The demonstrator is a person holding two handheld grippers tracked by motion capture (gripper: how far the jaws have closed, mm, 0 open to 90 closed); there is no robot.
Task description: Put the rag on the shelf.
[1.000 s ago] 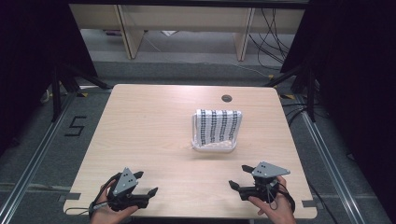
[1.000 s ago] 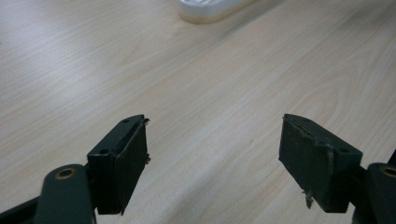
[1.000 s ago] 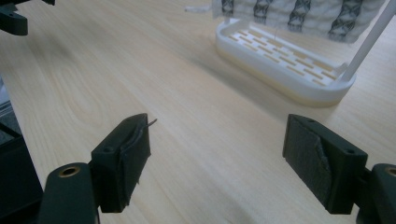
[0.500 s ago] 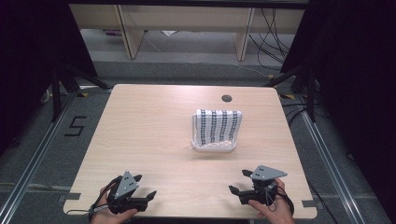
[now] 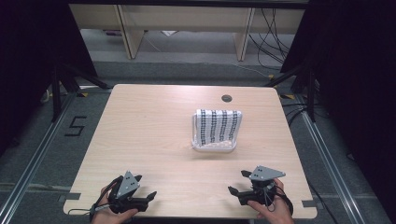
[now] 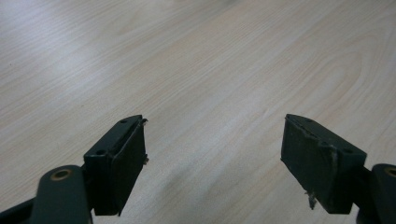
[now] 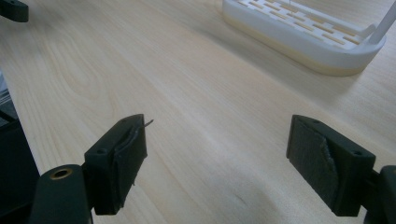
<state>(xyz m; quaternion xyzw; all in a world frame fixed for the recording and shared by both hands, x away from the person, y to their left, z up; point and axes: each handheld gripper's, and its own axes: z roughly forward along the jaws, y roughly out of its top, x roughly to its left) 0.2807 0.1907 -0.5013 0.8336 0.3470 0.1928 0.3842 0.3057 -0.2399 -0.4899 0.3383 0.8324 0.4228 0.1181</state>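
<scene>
Resting at the near edge of the bench (image 5: 154, 140), the left gripper (image 5: 148, 198) sits in a hand (image 5: 108, 215) with its jaws spread wide and nothing between them — bare wood grain shows in the gap in the left gripper view (image 6: 212, 158). Toward the other near corner, the right gripper (image 5: 237, 183) is held the same way by the other hand (image 5: 271, 212), released and empty, its jaws well apart in the right gripper view (image 7: 217, 163). Farther in, past the middle of the bench and nearer the right gripper than the left, stands a white rack (image 5: 213, 147) with a black-and-white patterned cloth (image 5: 218, 127) draped over its upright frame — well apart from both grippers. The rack's slotted base shows at the top of the right gripper view (image 7: 299, 35). Beyond the rack, near the far edge of the bench, is a small round hole (image 5: 227, 98).
</scene>
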